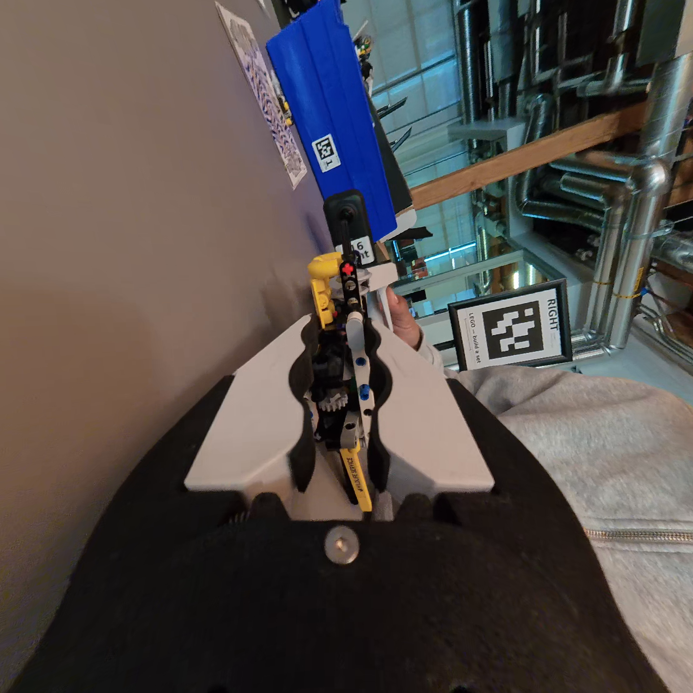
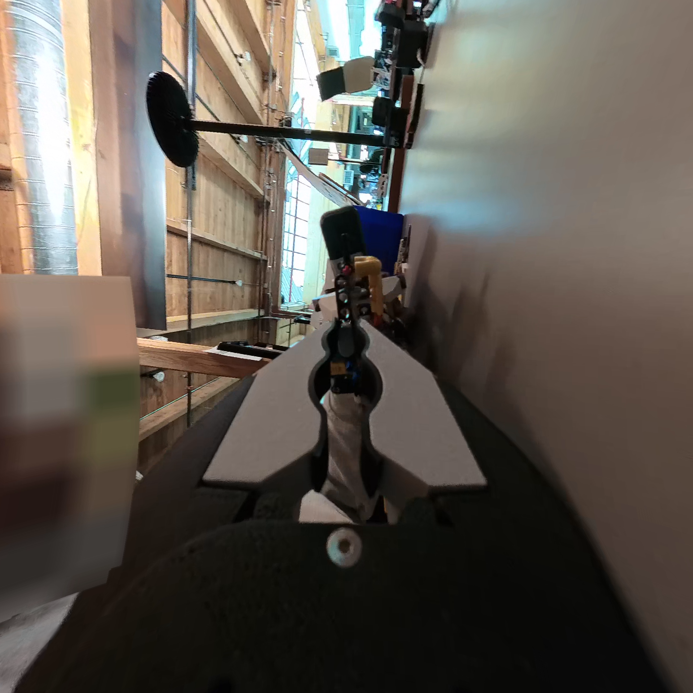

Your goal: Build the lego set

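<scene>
**Left wrist view: both grippers clamped on one lego assy, held mid-air**

Left wrist view, rotated sideways. Left gripper (image 1: 339, 330) is closed on the lego build (image 1: 339, 360): black/grey/yellow technic assy sits between the dark pads, jaws pinching it on both sides. Lower end of the build, incl. a yellow beam w/ print, runs back into the gripper throat and is partly hidden there. Gear detail in the middle is shadowed, hard to read.

Beyond the build tip: the other gripper's camera body, dark, partly covered by the build. A hand (image 1: 403, 318) shows at the right, mostly cut off behind the white finger. Grey sleeve (image 1: 562, 450) fills the lower right.

Blue bin (image 1: 330, 123) w/ a marker sticker lies on the grey bench (image 1: 131, 225); its inside is not visible from here, contents can't tell. Printed sheet (image 1: 262, 93) lies beside it, blurred. Framed marker sign (image 1: 512, 330) stands at the right.

Right wrist view: right gripper (image 2: 347, 337) is clamped on the far end of the same lego build (image 2: 352, 292); jaws nearly together on a thin black beam. View is soft, small parts unreadable. Mosaic patch covers the left edge. Blue bin (image 2: 378, 240) is mostly hidden behind the build. Black round-headed stand (image 2: 172, 118) is in the bkgd.
</scene>
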Demonstrator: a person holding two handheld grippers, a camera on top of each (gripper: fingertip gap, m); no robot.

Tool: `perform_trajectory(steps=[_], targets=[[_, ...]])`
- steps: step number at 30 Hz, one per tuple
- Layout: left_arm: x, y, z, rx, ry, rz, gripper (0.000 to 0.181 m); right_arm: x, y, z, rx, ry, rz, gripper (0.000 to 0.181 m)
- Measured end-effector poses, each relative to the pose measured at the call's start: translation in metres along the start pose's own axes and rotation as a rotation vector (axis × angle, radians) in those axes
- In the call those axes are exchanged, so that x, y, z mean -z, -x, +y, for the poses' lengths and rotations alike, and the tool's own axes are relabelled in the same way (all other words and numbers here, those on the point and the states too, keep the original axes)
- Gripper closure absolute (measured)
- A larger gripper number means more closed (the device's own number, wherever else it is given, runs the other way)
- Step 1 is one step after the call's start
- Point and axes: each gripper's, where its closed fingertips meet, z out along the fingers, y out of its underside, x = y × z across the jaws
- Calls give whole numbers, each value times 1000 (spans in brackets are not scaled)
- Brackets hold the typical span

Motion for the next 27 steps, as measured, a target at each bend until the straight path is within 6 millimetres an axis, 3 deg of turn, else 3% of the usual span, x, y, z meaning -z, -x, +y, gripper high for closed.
perform_trajectory(steps=[5,14,27], targets=[[2,-11,-8,13,-65,71,159,1,14,-6,23,-49,-93,176],[5,-12,-13,46,-91,108,160,-4,8,-11,168,-46,8,176],[6,-10,-14,55,-104,105,159,-8,13,-7,251,-124,-3,176]])
